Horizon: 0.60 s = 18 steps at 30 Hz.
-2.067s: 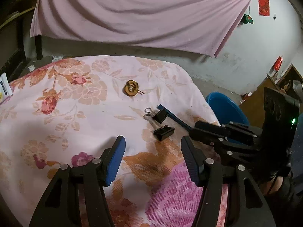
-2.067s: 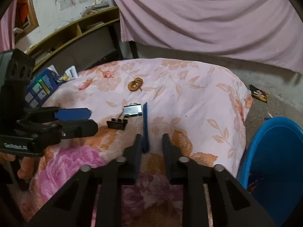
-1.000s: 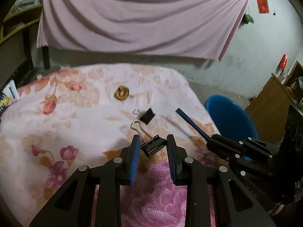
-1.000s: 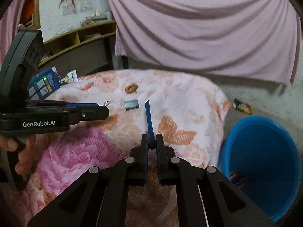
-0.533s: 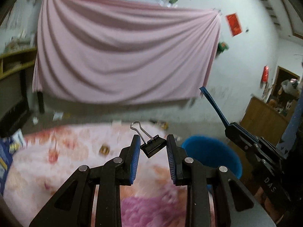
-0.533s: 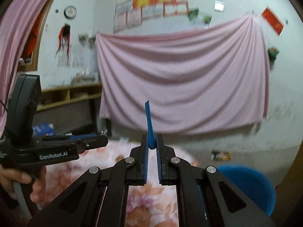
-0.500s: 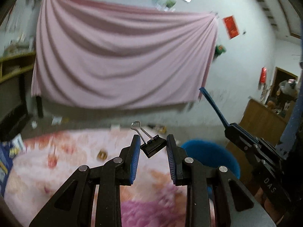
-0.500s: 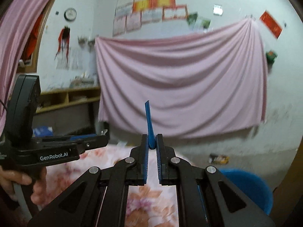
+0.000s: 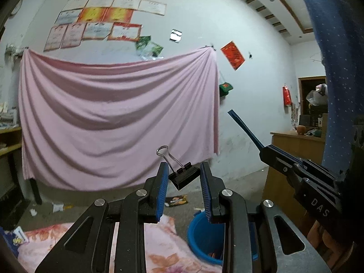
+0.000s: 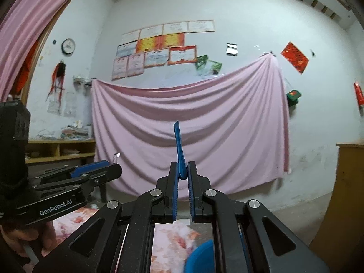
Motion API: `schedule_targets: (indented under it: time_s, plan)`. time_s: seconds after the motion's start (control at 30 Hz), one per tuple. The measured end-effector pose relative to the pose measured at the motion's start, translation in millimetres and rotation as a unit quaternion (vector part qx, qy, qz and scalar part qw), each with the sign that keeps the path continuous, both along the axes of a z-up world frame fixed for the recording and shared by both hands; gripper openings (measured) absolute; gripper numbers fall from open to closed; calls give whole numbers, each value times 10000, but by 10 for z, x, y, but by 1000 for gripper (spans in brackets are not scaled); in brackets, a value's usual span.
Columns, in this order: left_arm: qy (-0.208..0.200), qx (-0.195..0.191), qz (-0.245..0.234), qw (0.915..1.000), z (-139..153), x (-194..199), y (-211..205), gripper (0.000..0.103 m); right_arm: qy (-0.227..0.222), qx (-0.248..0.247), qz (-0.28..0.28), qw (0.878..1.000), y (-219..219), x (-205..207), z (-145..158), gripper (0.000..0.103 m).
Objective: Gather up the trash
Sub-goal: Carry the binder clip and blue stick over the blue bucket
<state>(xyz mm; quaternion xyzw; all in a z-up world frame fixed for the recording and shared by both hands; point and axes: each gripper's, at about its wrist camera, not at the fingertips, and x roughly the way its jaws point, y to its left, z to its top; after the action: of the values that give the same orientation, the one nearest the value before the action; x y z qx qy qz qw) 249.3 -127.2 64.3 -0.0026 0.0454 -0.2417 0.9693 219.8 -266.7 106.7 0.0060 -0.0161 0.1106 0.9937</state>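
Pink curtain (image 9: 118, 122) filled view: we had lifted both grippers off bed. Left gripper (image 9: 184, 177) fingers clamped binder clip (image 9: 185, 177); right gripper (image 10: 182, 175) fingers pinched blue strip (image 10: 178, 145). Blue bucket (image 9: 202, 238) below, drop next.

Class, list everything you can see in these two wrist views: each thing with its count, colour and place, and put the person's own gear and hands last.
binder clip: one, black with silver wire handles, clamped in the left gripper.
blue strip: one, thin, pinched upright in the right gripper.
bucket: one, blue, on the floor beside the bed.
bedspread: one, pink floral, at the bottom of the view.
sheet: one, pink, hung on the far wall.
certificates: about ten, white, red and orange, above the sheet.
clock: one, round, high on the wall at left.
cabinet: one, wooden, right.
left gripper: black, blue pads.
right gripper: black, blue pads.
hand: one, on the left gripper's handle.
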Motion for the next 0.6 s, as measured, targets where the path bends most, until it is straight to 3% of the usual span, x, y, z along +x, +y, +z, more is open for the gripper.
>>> schedule_targets:
  time_s: [0.4,0.6]
  plan:
    - [214,214,-456,9985,-150,167,-613,24,368,284,-637,9969,-475,38,-281,6]
    - [809,405,-560,9943,-373,364,-871,24,875,380,-788,9923,-623,190,-569,6]
